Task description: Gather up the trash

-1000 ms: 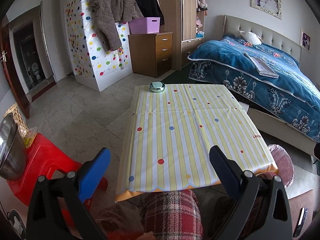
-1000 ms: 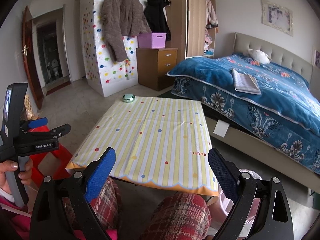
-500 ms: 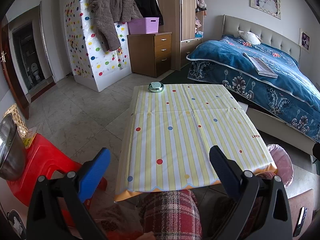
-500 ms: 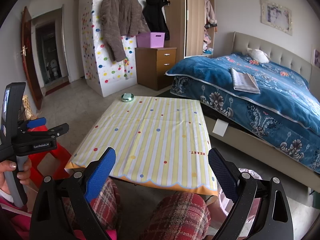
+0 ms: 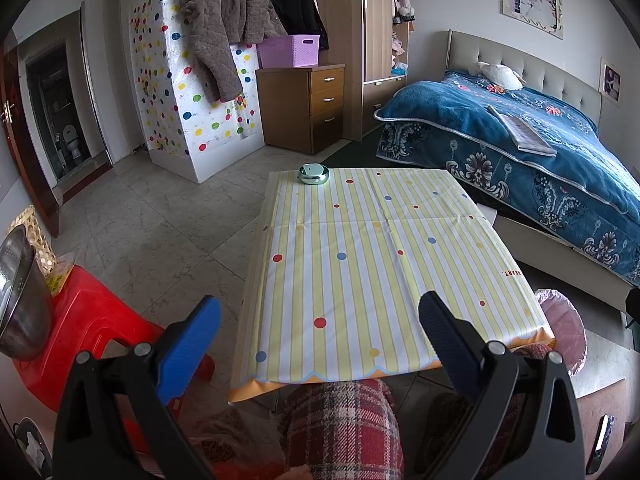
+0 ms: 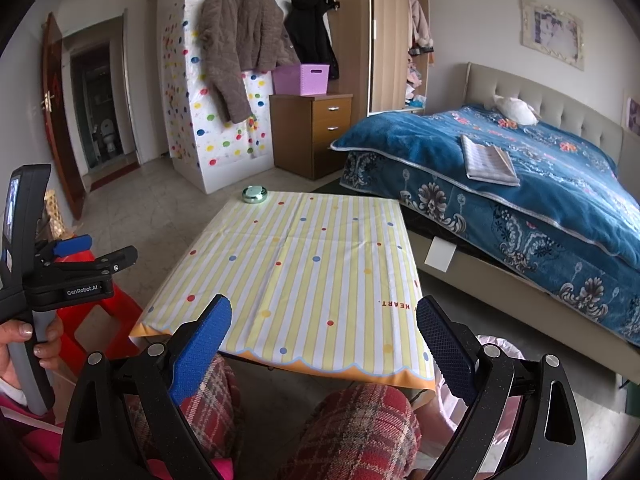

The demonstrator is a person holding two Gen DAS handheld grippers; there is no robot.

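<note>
- The left gripper (image 5: 320,328) hangs with its jaws spread wide and nothing between them, above the near edge of the low table (image 5: 360,272) and the person's plaid-trousered knee (image 5: 340,424).
- The right gripper (image 6: 324,332) is the same: jaws wide apart, empty, over the near edge of that table, with both plaid knees (image 6: 360,424) under it.
- Only the right wrist view catches the left gripper from the side (image 6: 86,256), held up well left of the table in the person's hand (image 6: 28,344), its blue-padded fingers (image 6: 74,244) pointing across toward the table.
- The striped, dotted tablecloth (image 6: 304,264) is bare except for a small round green-silver tin (image 5: 313,173) at its far left corner; I can't pick out any loose trash on it.
- A bin lined with a pink bag (image 5: 560,328) stands on the floor just beside the table's near right corner; the left view shows its open top, the right view only a slice of the bag (image 6: 496,350) behind the gripper's finger.
- The left view alone shows a steel bowl (image 5: 20,300) on a red plastic stool (image 5: 88,320) to the left of the table.
- Past the table lies a bed with a blue blanket (image 6: 520,184) and a wooden drawer chest (image 6: 310,134) carrying a purple basket (image 6: 302,79).
</note>
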